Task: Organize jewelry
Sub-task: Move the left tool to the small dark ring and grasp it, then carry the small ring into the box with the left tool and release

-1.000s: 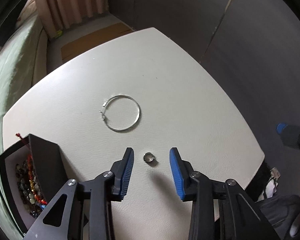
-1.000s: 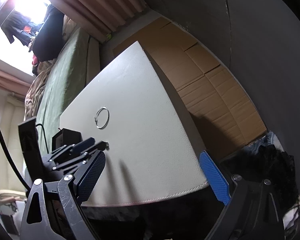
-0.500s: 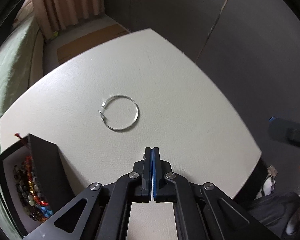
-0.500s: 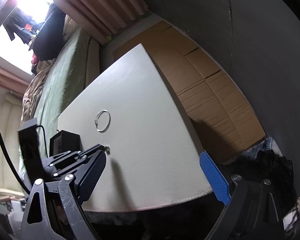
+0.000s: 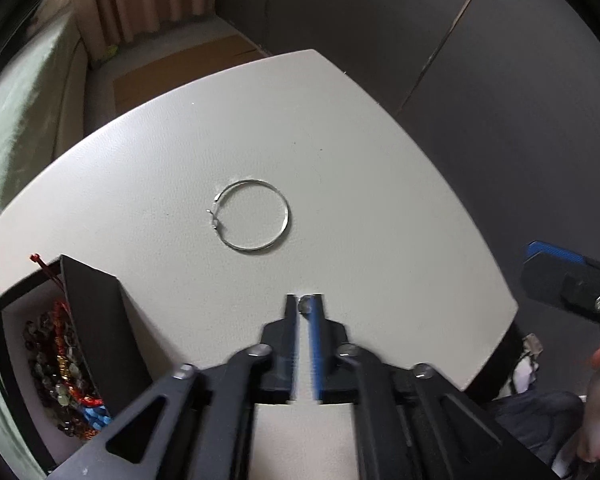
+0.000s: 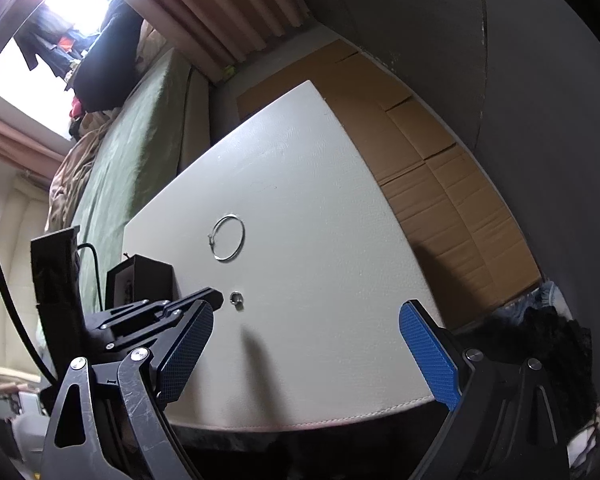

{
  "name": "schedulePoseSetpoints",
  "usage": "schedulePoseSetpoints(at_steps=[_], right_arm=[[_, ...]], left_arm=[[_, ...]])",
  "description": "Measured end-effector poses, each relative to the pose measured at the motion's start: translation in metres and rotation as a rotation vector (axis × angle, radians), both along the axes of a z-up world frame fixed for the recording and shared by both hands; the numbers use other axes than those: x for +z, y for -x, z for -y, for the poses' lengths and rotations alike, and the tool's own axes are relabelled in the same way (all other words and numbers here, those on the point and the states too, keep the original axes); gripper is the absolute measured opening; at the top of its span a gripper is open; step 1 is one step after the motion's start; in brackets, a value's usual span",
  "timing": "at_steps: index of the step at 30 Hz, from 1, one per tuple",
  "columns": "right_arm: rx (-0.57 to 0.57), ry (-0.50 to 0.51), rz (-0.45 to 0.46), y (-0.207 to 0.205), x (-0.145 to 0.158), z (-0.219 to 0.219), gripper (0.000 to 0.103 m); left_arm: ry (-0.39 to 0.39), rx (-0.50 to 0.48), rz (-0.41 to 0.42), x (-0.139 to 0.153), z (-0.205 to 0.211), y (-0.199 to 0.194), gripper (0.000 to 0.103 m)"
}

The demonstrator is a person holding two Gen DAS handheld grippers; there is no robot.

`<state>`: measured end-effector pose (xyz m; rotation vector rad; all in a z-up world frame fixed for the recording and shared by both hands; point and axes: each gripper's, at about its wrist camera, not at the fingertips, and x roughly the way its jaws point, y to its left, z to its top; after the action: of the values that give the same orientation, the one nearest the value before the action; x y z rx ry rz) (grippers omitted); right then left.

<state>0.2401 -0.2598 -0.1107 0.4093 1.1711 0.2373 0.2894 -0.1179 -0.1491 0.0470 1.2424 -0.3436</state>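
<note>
Left tongs (image 5: 305, 309) clamped on ring (image 5: 306, 305); right tongs (image 6: 306, 344) apart, idle. Beads already in box (image 5: 88, 320); hoop (image 5: 252, 216) on tabletop (image 5: 380, 200) left to stow.

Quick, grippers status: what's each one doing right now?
Left gripper: shut on the small ring, pinched at its fingertips above the table.
Right gripper: open, holding nothing, at the table's near edge.

Both the left gripper (image 5: 304, 306) and the right gripper (image 6: 306, 354) have matte black, scuffed linkage arms with silver round-head screws and blue cross-hatched finger pads (image 6: 430, 360), and a black cable (image 6: 4, 292) trails nearby.
</note>
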Motion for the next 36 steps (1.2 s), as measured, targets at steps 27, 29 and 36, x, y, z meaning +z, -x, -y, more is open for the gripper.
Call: schedulePoseSetpoints(at_steps=[27,29,36], right_arm=[[-0.023,0.009,0.014,0.002,0.000,0.021,0.095],[-0.015,0.011,0.016,0.001,0.000,0.015,0.095],[0.028,-0.001,0.034,-0.006,0.003,-0.010,0.087]], left_arm=[[-0.068,0.001,0.066,-0.004,0.008,-0.002,0.013],[-0.053,0.015,0.076,0.001,0.001,-0.002,0.013],[0.020,0.090,0.128,0.031,-0.038,0.005,0.013]])
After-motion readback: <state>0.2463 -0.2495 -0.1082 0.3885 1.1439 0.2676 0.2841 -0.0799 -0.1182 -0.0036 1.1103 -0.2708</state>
